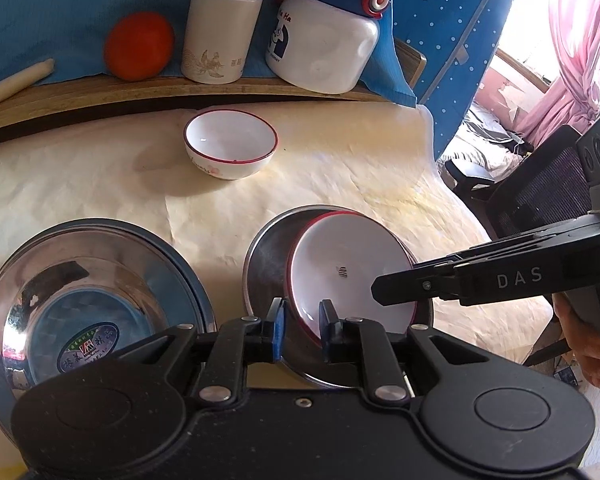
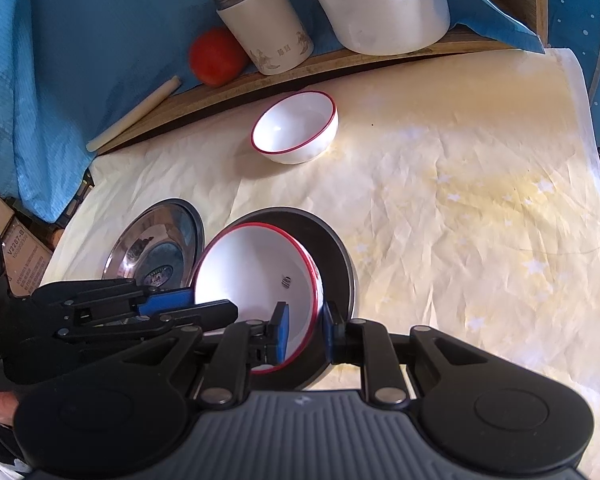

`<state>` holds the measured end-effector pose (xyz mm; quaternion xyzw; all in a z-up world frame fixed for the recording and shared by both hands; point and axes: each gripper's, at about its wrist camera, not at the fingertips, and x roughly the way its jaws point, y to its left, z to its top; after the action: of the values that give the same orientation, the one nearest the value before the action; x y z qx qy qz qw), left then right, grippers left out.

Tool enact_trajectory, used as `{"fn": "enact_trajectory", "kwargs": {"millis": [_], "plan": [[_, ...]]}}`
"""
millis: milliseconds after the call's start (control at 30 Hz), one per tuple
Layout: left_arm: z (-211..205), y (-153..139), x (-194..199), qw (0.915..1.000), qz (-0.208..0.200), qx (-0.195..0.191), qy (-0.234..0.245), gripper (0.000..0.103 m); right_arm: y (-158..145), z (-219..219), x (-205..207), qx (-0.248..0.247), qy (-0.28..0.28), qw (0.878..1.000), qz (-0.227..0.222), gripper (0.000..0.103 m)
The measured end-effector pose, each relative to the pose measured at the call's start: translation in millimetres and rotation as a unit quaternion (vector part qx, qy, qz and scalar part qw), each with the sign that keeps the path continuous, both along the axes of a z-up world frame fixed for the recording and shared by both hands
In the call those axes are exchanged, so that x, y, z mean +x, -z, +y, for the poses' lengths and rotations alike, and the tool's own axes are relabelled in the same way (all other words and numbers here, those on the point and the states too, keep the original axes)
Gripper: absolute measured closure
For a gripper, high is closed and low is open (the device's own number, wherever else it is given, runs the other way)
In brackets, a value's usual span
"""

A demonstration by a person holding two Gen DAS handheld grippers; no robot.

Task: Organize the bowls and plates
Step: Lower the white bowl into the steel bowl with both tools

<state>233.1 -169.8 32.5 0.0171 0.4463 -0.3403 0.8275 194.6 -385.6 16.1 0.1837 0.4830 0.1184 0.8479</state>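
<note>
A white red-rimmed bowl (image 1: 350,270) (image 2: 256,272) leans tilted inside a steel plate (image 1: 266,264) (image 2: 332,252). My left gripper (image 1: 302,330) straddles the near rims of both, pads close to them. It also shows in the right wrist view (image 2: 188,306). My right gripper (image 2: 304,330) straddles their rims from the right; in the left wrist view (image 1: 380,292) its tip lies over the bowl. A second white red-rimmed bowl (image 1: 231,144) (image 2: 296,128) stands farther back. A steel bowl (image 1: 88,300) (image 2: 156,246) sits on the left.
A wooden shelf (image 1: 180,90) at the back holds an orange fruit (image 1: 139,45), a cream flask (image 1: 220,28), a white bottle (image 1: 326,40) and a white stick (image 1: 16,80). Cream cloth (image 2: 460,200) covers the table. A chair (image 1: 540,184) stands right.
</note>
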Motion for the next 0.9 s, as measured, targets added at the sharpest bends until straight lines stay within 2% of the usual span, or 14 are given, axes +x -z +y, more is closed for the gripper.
{"fn": "enact_trajectory", "kwargs": {"millis": [667,900], "plan": [[0.0,-0.8,-0.2,1.0000,0.002,0.004,0.005,0.082,-1.2,5.1,3.6,-0.020,-0.011,1.000,0.009,0.083],[-0.8,-1.0,1.0,0.9999,0.007,0.006,0.008,0.081,-4.7,11.7,6.1,-0.043,-0.021,0.999,0.015,0.081]]}}
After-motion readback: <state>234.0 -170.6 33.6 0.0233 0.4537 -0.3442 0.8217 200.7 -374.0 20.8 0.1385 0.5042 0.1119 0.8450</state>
